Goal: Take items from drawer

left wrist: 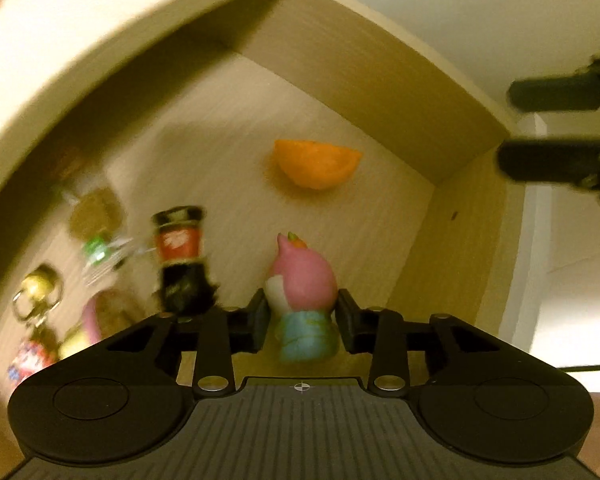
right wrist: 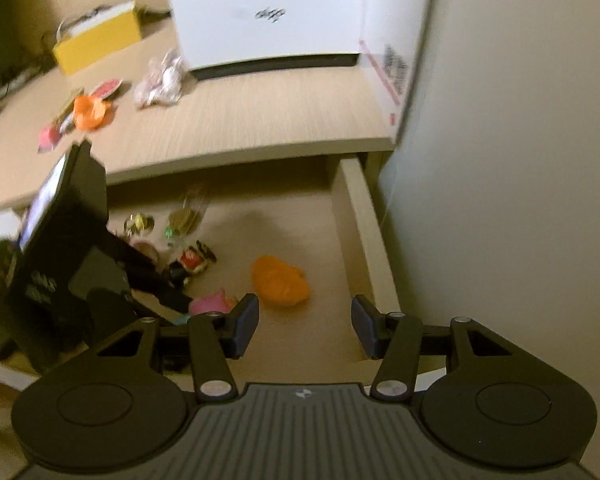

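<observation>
In the left wrist view a pink and blue toy figure (left wrist: 304,300) stands in the open wooden drawer (left wrist: 380,80). My left gripper (left wrist: 303,322) is shut on it, one pad against each side. Further in lies an orange wedge-shaped piece (left wrist: 316,162). My right gripper (right wrist: 305,326) hangs open over the drawer's front, holding nothing. The orange piece (right wrist: 280,280) lies just ahead of it, and the pink toy (right wrist: 210,303) peeks out beside its left finger. The right gripper's fingers (left wrist: 560,92) also show at the upper right of the left wrist view.
A small dark bottle with a red label (left wrist: 180,256), a gold key ring (left wrist: 36,292) and wrapped sweets (left wrist: 96,216) lie at the drawer's left. The desk top (right wrist: 260,120) carries a white box (right wrist: 268,12), a yellow box (right wrist: 100,40) and small items. A wall (right wrist: 520,160) closes the right.
</observation>
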Demonstrator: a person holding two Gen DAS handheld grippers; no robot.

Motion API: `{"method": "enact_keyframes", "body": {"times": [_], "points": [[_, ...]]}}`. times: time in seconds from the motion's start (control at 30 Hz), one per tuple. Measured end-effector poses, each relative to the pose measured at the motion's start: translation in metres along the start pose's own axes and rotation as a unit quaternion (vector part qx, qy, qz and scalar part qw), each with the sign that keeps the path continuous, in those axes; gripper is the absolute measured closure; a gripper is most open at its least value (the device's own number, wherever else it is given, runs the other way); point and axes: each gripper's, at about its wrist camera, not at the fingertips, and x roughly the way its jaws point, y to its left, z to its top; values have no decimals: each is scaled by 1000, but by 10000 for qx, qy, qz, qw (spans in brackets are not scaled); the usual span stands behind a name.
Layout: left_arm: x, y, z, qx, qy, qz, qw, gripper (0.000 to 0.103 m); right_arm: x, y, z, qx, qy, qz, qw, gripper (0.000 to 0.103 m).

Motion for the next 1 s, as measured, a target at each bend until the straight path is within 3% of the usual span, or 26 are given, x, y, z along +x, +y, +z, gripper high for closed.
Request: {"method": "enact_keyframes", "body": {"times": [0.17,0.33,0.43,0.57,0.73,0.77,0.87,1.0], "points": [[-43,25,-26,-607,-420,52,9973,65,27,27,11,-729,229,4,9971,50],[-67,46,-46,-1034,-726,354,9914,65,66,59,19,-1672,507,-231,9844,40],[-82,52,-62,-1350,-928,284,9861,65,90,66,25,-1814,804,-136,9800,34],[-82,57,-67,-1742,-1171,595,9759,65,117,61,34,-1820,1127,-297,9764,34],[-85,68,-79,-2122,-1515,268,9650,65,145,55,42,-1836,1486,-345,9711,35],[-86,67,-80,-2048,-1544,386,9658,66,150,54,42,-1793,1579,-288,9706,37],[-87,62,-81,-1853,-1468,596,9698,66,157,51,41,-1638,1819,-197,9694,73],[-88,55,-83,-1744,-1327,761,9727,66,143,54,38,-1448,1720,-12,9744,92]]}}
